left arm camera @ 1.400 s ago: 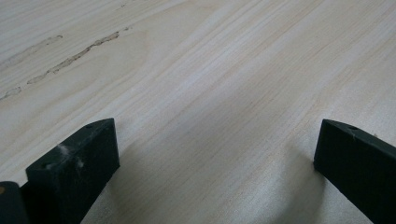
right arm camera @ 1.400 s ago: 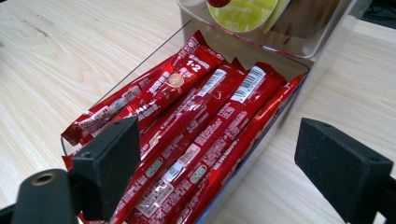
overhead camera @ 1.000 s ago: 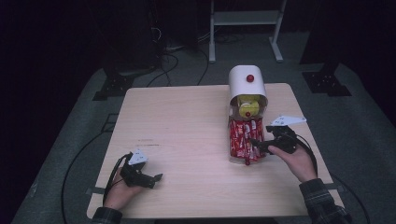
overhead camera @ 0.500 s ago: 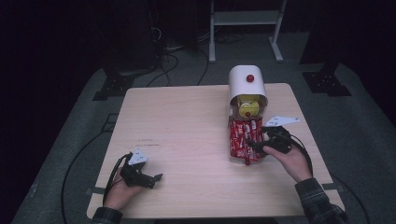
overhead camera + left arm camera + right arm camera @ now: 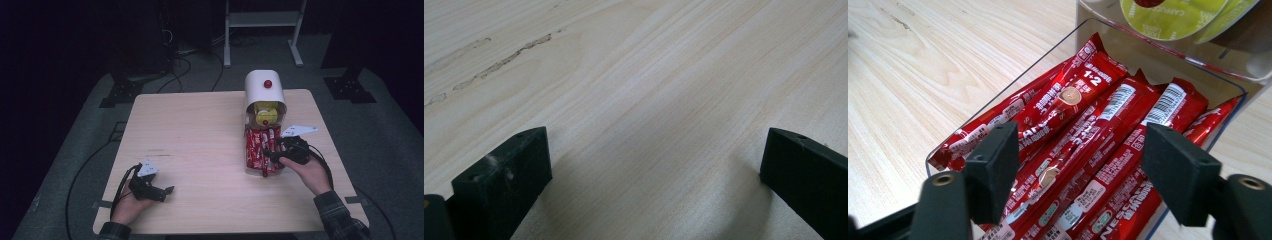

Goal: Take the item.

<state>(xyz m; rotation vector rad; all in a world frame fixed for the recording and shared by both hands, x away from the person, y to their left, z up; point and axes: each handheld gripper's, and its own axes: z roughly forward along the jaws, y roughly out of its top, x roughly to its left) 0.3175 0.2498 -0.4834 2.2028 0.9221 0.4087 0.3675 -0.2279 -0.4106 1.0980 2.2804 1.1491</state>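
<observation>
Wooden table (image 5: 200, 130), right tongs (image 5: 1080, 170) agape over barcoded red sachets (image 5: 1098, 125)

Red sachets (image 5: 1083, 150) with white barcodes fill a clear tray (image 5: 998, 97) on the pale wood-grain table (image 5: 200, 130); apparently yellow-green capsule lids (image 5: 1173, 12) behind.

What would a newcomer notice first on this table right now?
The red sachets heaped in a clear tray, right of the table's middle, with the right gripper open just over them. Behind the tray stands a white dispenser showing yellow pods; the left gripper rests open near the front-left edge.

Yellow capsules (image 5: 1173, 12) cut off by the right gripper view's top edge
</observation>
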